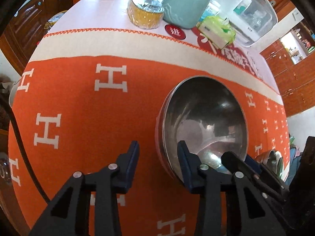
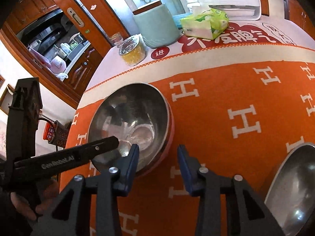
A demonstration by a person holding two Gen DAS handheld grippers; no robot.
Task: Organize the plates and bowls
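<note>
A steel bowl sits nested in a pinkish-red dish on the orange H-patterned cloth. My left gripper straddles the bowl's near-left rim: one blue pad hangs outside, the other just over the rim, with a wide gap between them, so it is open. In the right wrist view the same bowl has my right gripper astride its near-right rim, also open. A finger of the left gripper reaches into the bowl. A second steel bowl lies at the lower right.
Along the back of the table stand a yellow wrapped tub, a teal jar, a green tissue pack and a white appliance. The table's edge falls away at the left. A hand holds the left gripper.
</note>
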